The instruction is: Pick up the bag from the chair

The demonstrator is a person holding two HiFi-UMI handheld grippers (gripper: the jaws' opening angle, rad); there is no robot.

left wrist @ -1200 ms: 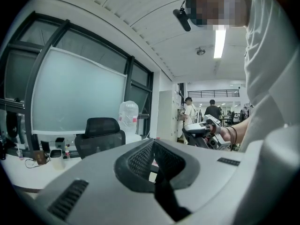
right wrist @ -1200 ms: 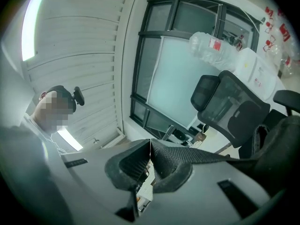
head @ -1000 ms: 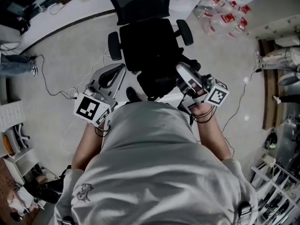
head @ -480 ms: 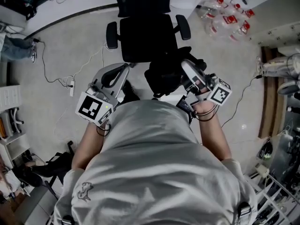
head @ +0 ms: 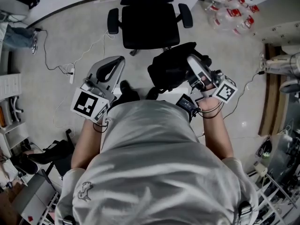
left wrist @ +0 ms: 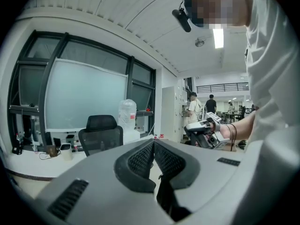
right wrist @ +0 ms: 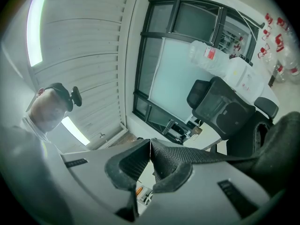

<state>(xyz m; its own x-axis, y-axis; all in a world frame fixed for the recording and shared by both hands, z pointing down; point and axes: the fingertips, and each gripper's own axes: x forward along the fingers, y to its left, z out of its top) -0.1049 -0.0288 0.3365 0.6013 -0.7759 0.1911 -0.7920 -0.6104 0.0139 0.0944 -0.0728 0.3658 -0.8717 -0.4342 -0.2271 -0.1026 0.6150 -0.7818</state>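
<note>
We grip the bag by its strap: the right tongs are clamped on the webbing, so the bag hangs clear of the chair. The left tongs are closed, empty and held aside.

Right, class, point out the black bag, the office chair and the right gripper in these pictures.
black bag (head: 168, 70), head view, on its bulging body.
office chair (head: 151, 26), head view, middle of the seat.
right gripper (right wrist: 150, 147), right gripper view, at the tips, shut on the bag's strap.
</note>
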